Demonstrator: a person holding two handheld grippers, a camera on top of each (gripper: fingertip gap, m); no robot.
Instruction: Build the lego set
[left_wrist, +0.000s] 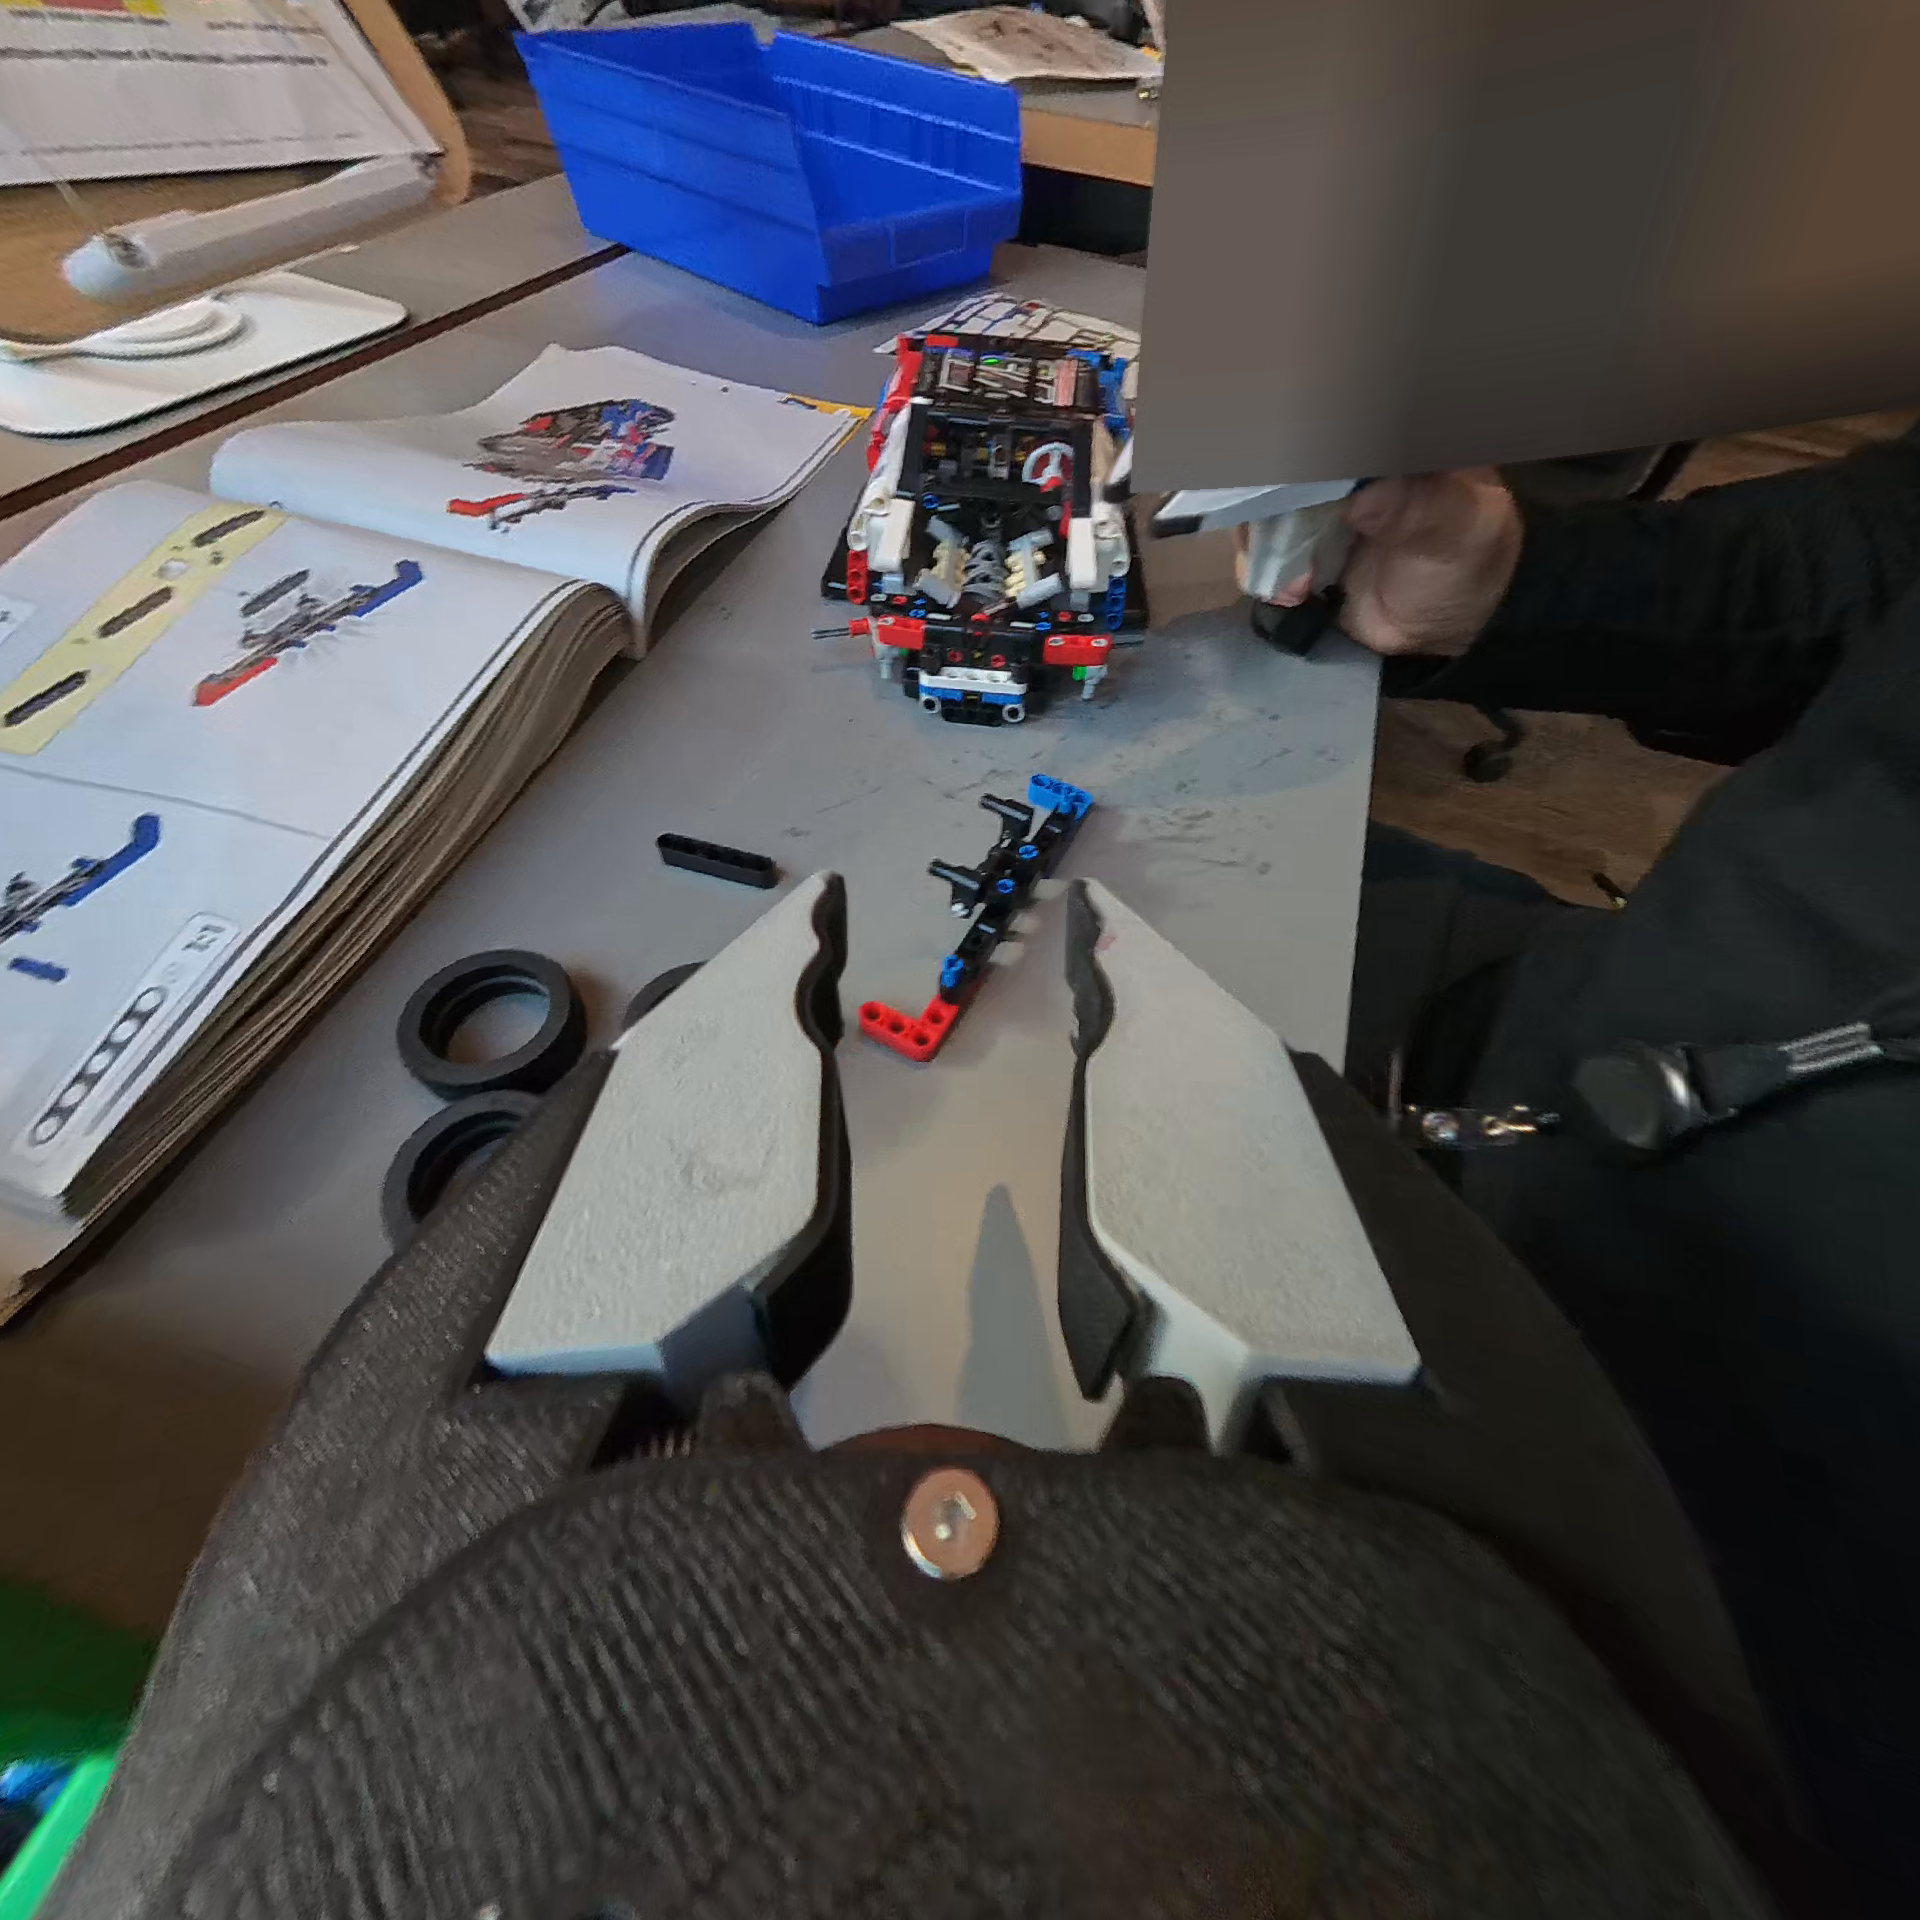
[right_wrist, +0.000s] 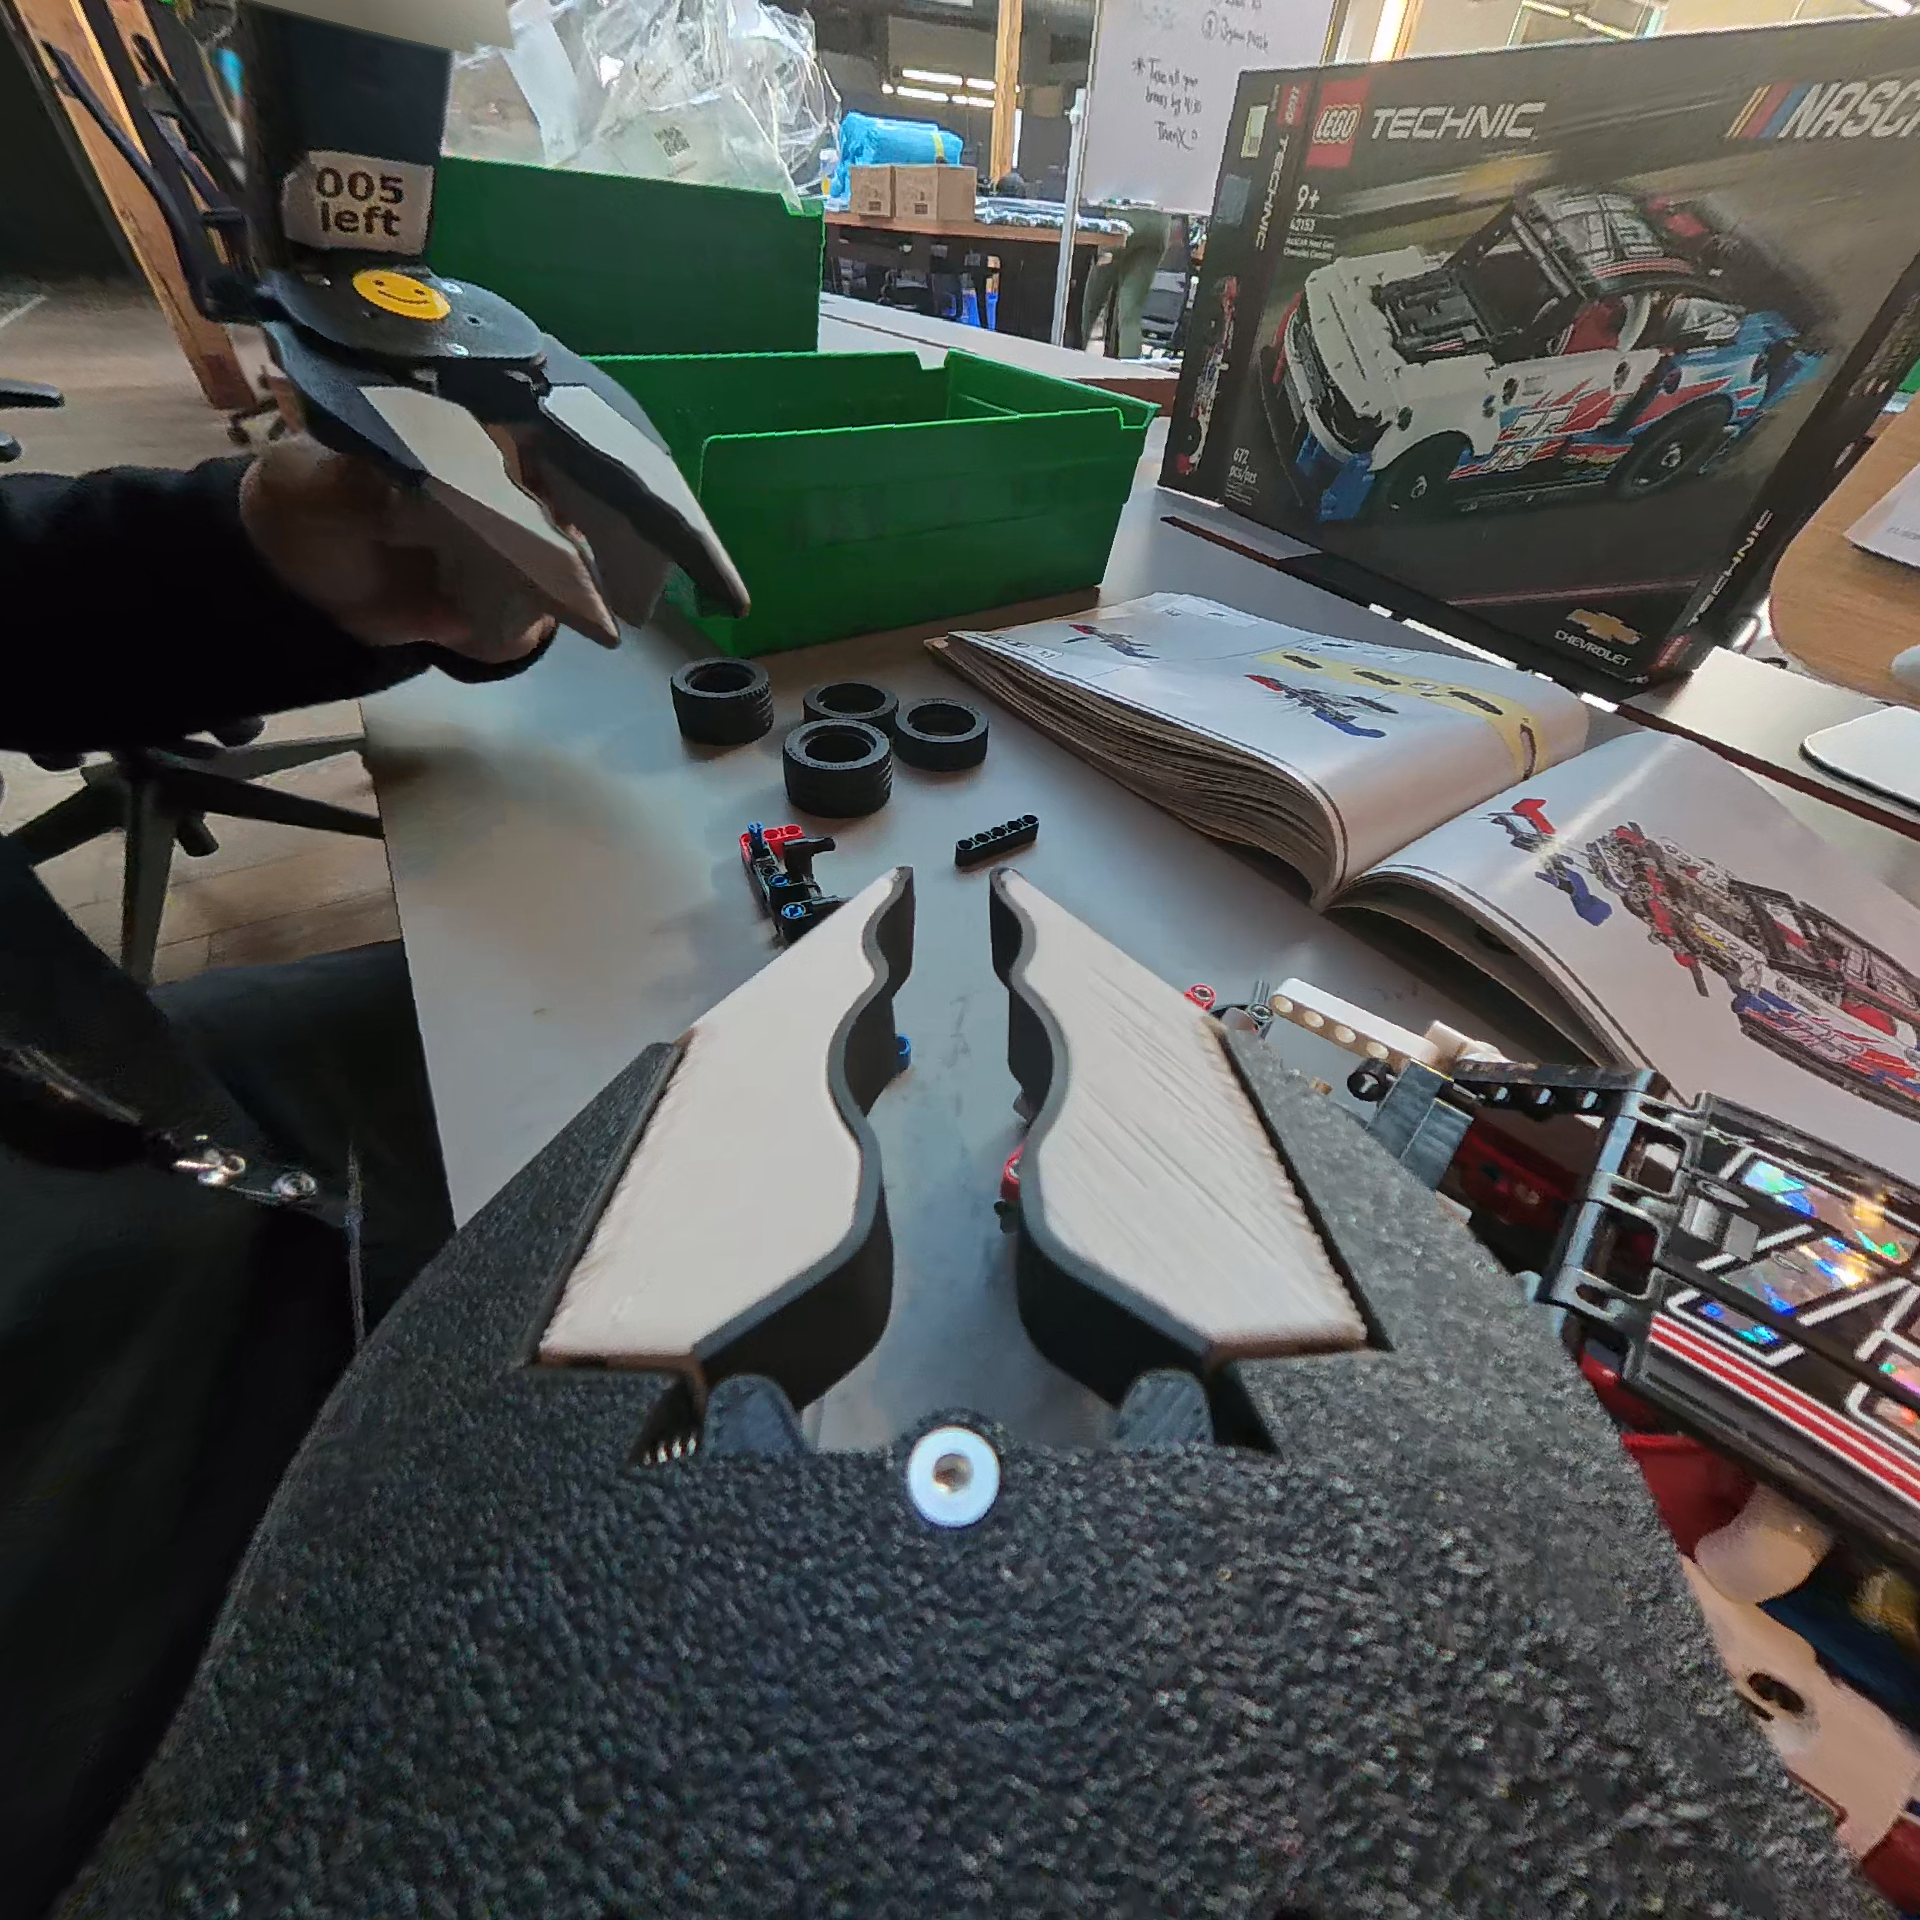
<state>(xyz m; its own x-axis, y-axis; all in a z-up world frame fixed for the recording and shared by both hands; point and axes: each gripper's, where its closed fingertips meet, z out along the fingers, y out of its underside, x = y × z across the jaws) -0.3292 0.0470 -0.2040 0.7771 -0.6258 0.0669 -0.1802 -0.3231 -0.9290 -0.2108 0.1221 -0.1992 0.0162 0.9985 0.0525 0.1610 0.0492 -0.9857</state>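
Car model (left_wrist: 987, 530): black, white, red, blue
Subassembly (left_wrist: 997, 904): black, red and blue ends
Tyres (right_wrist: 836, 767): black
Bins: blue (left_wrist: 790, 166), green (right_wrist: 914, 488)
Table (left_wrist: 727, 748): grey

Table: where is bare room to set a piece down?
Bare table lies between the car model, the small black sub-assembly and the right-hand edge. Crowded: the tyres and loose black beam beside the open manual.
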